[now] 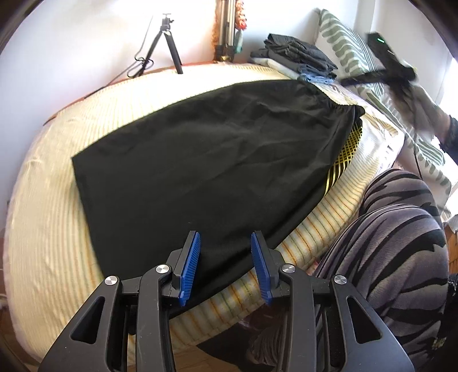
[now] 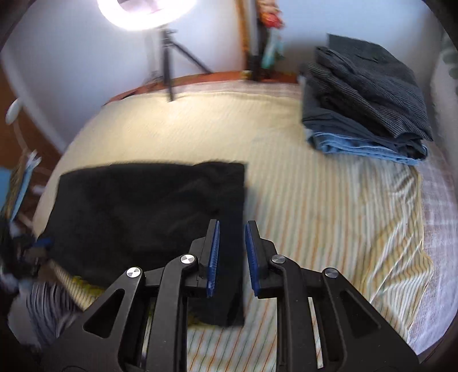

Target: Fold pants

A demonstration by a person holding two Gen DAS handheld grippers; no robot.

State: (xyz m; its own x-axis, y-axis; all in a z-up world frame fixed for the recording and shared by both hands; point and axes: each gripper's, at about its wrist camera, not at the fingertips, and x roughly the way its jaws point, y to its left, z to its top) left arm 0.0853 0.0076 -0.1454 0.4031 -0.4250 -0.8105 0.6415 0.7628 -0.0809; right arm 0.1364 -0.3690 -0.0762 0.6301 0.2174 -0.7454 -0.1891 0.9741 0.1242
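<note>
Black pants [image 1: 217,160] lie flat on the striped bed [image 1: 51,229], folded lengthwise, with a yellow-patterned lining showing at the waistband end on the right. My left gripper [image 1: 225,267] is open and empty, hovering over the pants' near hem edge. My right gripper [image 2: 231,257] is open and empty above the pants' waist end [image 2: 160,214]. The right gripper also shows blurred in the left wrist view [image 1: 392,63], raised at the upper right.
A stack of folded dark and blue clothes [image 2: 369,103] sits at the bed's far right, by a patterned pillow [image 1: 346,48]. A tripod [image 1: 166,45] and a ring light [image 2: 143,14] stand at the far wall. The person's striped trousers [image 1: 400,237] are at the bed's edge.
</note>
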